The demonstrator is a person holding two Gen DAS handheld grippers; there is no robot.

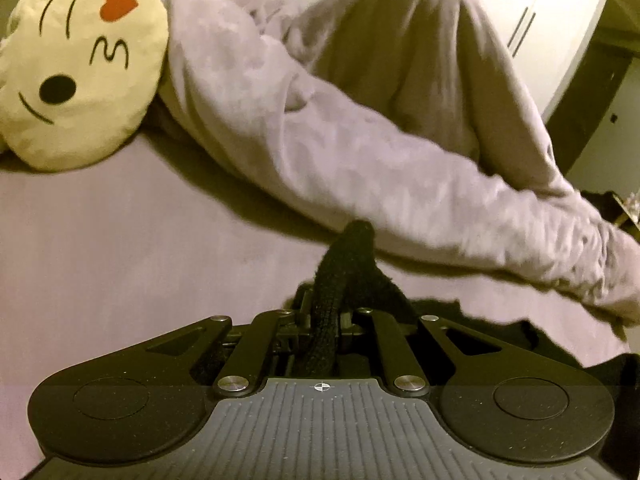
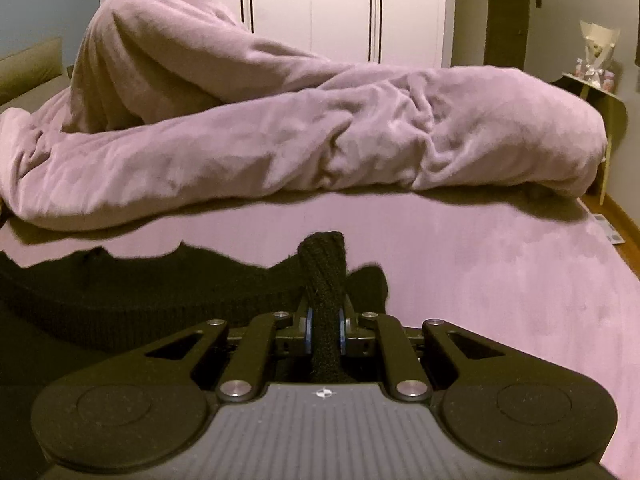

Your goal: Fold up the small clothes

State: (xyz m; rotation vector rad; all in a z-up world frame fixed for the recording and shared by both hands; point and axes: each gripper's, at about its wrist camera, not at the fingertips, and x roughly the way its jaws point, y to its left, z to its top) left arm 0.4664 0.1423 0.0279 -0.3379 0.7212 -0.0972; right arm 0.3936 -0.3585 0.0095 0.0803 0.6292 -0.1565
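Note:
A black knitted garment (image 2: 120, 300) lies on the pink bed sheet (image 2: 500, 280). My right gripper (image 2: 325, 320) is shut on a bunched edge of it, and the pinched fold sticks up between the jaws. The rest of the cloth spreads to the left in the right wrist view. My left gripper (image 1: 326, 320) is shut on another bunched edge of the black knitted garment (image 1: 348, 256), which rises in a dark ridge above the fingers. More of the black cloth trails to the right in the left wrist view.
A rumpled pink blanket (image 2: 300, 132) lies heaped across the bed behind the garment. A round cream cushion with a kissing face (image 1: 80, 64) rests at the far left. White wardrobe doors (image 2: 340, 8) stand behind, and a small side table (image 2: 596, 92) at the far right.

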